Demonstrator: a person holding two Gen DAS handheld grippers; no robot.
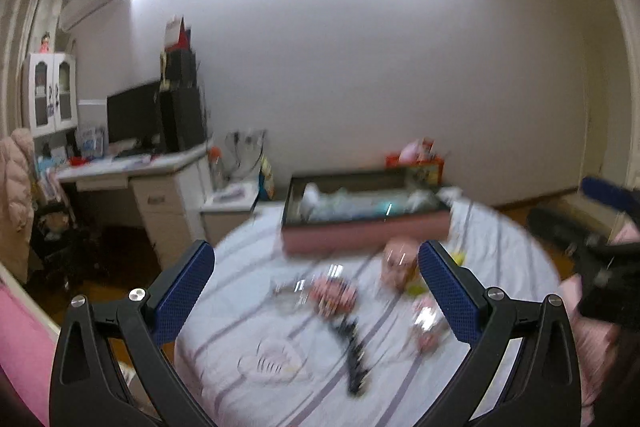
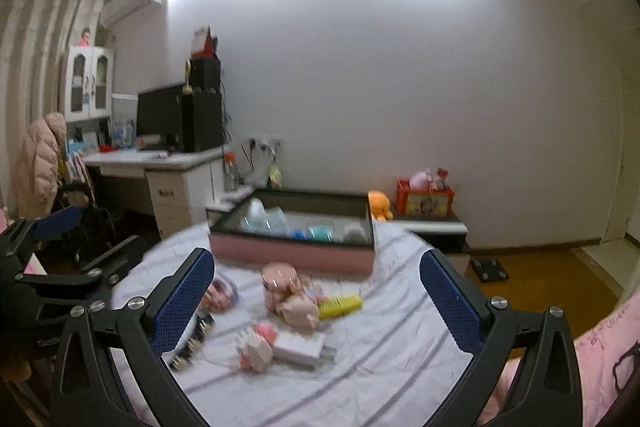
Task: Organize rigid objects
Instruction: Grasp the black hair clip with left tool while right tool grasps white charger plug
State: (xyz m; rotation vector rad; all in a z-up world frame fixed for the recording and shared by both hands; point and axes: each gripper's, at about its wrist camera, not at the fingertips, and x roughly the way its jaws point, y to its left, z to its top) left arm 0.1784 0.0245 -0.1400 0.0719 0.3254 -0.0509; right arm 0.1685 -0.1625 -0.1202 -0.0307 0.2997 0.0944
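Observation:
Small objects lie scattered on a striped white cloth: a pink jar, a pink figurine, a yellow tube, a white charger, a pink-and-white toy and a black comb. Behind them stands a pink box with bottles inside. My right gripper hovers open above the pile, holding nothing. My left gripper is open and empty too, above the cloth. Each gripper shows at the edge of the other's view. The left wrist view is blurred.
A desk with a monitor stands at the left wall, a chair with a pink coat beside it. A red crate and an orange plush sit on a low stand behind the box. Wooden floor lies to the right.

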